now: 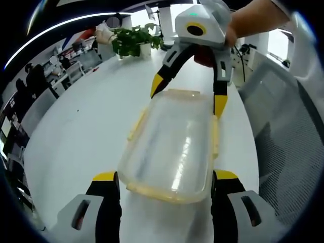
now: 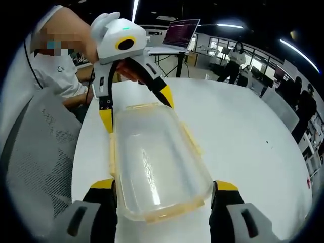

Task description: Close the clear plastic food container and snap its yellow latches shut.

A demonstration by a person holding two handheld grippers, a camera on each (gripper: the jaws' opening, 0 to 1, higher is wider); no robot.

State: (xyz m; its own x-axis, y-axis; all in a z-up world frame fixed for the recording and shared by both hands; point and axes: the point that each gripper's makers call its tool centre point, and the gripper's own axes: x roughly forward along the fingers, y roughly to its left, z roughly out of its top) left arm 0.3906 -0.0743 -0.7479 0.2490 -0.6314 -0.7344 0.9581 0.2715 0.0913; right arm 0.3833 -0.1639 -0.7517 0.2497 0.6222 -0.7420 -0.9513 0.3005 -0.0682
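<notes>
both grippers astride cloudy container

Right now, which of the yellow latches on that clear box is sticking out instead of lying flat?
The long-side latch facing the open table, away from the mesh chair, flares outward from the container. The chair-side latch lies flat.

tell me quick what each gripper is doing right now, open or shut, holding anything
Left gripper: open, jaws straddling one end of the clear container, not clamped on it.
Right gripper: open, jaws straddling the opposite end, holding nothing.
</notes>
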